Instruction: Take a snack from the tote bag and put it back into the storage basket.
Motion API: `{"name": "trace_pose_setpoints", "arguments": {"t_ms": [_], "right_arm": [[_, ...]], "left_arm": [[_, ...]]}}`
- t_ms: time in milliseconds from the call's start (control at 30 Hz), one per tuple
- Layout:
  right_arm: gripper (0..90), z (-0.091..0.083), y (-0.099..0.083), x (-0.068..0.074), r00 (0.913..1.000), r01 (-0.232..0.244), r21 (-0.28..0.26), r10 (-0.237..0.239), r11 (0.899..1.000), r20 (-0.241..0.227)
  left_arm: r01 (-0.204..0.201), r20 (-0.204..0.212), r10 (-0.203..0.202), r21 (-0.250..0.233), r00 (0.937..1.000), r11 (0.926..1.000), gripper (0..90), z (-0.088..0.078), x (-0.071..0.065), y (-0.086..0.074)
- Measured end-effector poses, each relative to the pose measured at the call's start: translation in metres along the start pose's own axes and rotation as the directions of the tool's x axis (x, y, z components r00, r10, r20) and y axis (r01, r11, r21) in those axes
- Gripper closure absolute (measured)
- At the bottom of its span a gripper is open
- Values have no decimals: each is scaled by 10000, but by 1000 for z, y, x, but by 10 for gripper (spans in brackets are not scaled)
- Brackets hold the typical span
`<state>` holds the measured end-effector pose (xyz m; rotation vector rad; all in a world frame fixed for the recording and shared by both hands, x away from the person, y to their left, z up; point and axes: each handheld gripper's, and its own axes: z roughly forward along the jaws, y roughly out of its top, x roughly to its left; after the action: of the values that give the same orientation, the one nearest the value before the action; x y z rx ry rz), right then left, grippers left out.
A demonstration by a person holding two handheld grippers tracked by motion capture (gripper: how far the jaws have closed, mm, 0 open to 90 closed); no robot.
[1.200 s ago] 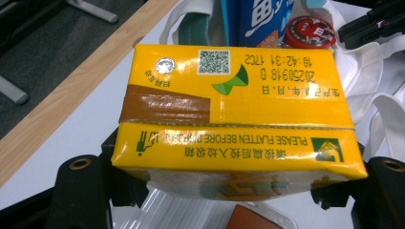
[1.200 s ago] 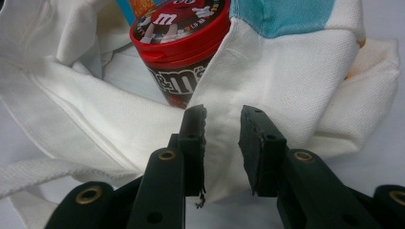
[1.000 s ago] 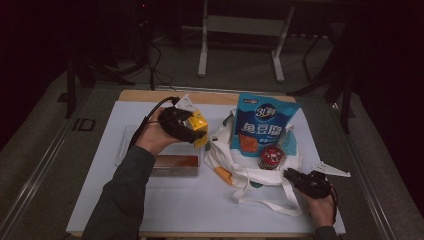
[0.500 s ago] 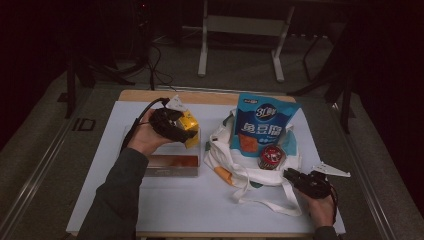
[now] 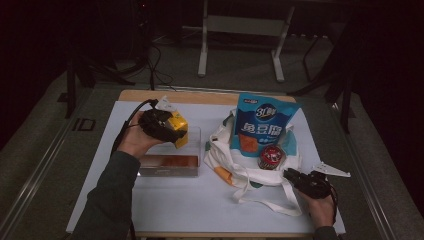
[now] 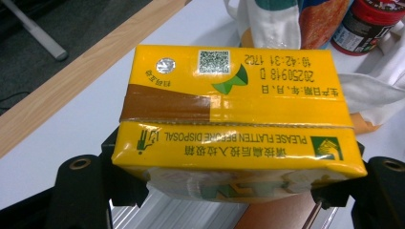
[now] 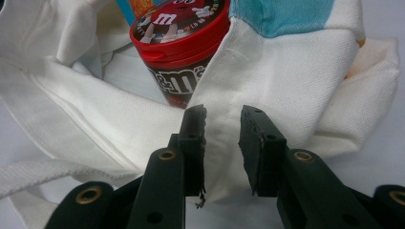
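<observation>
- Presently, yellow carton (image 6: 234, 119) clamped between the jaws of the left gripper (image 5: 162, 126), one jaw on each end; printed top face turned toward that gripper's camera.
- Landmark: clear tray (image 5: 192, 150). Carton held above the tray's far-left corner, off the table; a brown slab-like thing (image 5: 170, 161) lies in the tray's near part.
- Open room: bare white table sheet (image 5: 190, 205) on the tray's near side, more of it to the tray's left; wooden table edge (image 5: 200, 96) runs along beyond the tray.
- White tote bag (image 5: 250, 172) sits just right of the tray, crowding that side. Blue pouch (image 5: 262, 127) stands in it; red-lidded candy jar (image 7: 184, 52) lies at its mouth.
- Left hand (image 5: 132, 142) wraps the gripper from below and the left, forearm coming in from the near edge, gripper pointing right toward the bag.
- Right gripper (image 7: 223, 119) low at the bag's near-right corner, well right of the tray; jaws partly parted with a fold of bag fabric between them, pads close to the cloth; whether they pinch it, cannot tell.
- Right hand (image 5: 320, 207) rests near the table's near edge.
</observation>
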<state>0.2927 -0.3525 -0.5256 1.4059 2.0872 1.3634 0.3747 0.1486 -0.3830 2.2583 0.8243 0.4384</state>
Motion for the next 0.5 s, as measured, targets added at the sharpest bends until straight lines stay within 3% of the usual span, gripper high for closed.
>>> {"name": "trace_pose_setpoints", "arguments": {"t_ms": [500], "right_arm": [[710,0,0,0,10000,-23,4,23,10000,7]], "left_arm": [[439,-607,-429,143,9972,9989,287,-6,8,-20]]}}
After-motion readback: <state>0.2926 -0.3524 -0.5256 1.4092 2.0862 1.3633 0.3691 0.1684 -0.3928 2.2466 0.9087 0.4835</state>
